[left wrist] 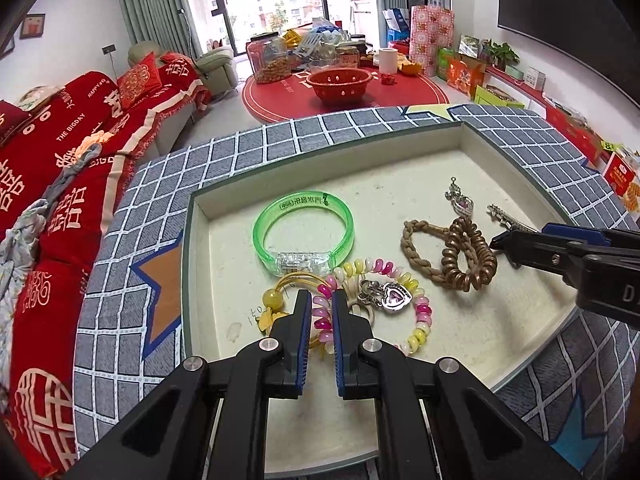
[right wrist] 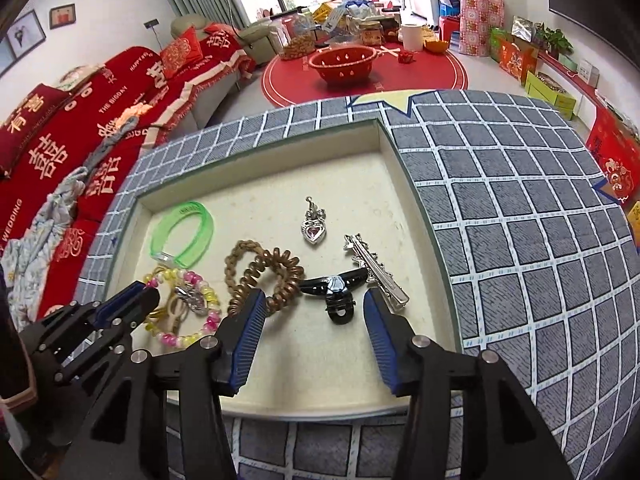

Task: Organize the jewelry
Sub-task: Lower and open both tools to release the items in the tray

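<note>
Two views: in your left one, the left gripper (left wrist: 322, 304) is pinched nearly together on the pink-and-yellow coil (left wrist: 374, 304) at the near edge of the tray (left wrist: 192, 264). The green bangle (left wrist: 304, 236) lies just behind it, the brown coil (left wrist: 468, 256) further right. In your right view, the right gripper (right wrist: 316, 304) stands spread, pads clear of the black claw clip (right wrist: 334, 290) lying between them in the tray, touching the silver clip (right wrist: 376, 272)
</note>
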Demonstrator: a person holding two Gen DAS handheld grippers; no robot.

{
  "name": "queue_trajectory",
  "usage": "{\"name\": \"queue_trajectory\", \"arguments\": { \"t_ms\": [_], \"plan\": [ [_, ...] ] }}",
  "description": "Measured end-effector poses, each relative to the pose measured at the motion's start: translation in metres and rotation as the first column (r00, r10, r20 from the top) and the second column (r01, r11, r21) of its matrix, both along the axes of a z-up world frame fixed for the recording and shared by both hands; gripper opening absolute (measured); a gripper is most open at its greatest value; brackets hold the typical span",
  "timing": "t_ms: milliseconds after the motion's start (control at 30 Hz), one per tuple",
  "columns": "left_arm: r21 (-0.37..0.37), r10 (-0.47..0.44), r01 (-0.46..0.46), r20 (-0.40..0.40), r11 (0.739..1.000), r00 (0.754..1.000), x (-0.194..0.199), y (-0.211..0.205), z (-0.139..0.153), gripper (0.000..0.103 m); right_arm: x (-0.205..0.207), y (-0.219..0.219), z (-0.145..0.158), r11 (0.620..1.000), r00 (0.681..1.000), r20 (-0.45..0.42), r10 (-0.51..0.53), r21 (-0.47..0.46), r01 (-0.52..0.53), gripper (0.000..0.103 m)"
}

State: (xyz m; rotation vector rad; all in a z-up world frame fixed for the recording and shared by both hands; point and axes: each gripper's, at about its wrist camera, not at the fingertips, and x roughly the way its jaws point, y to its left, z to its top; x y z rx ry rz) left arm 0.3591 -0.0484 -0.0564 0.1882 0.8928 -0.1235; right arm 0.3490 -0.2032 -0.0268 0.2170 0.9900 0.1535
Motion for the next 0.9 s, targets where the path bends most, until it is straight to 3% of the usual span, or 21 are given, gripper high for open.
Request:
{"name": "queue_trajectory", "arguments": {
  "t_ms": [900],
  "plan": [
    [0.017,0.041,-0.042,0.072,0.999,0.997,0.001,0.004,0.018,0.023,-0.012,-0.016,0.017,0.999,0.999,0.039,-0.038,0.010,0.037,0.055]
  ]
}}
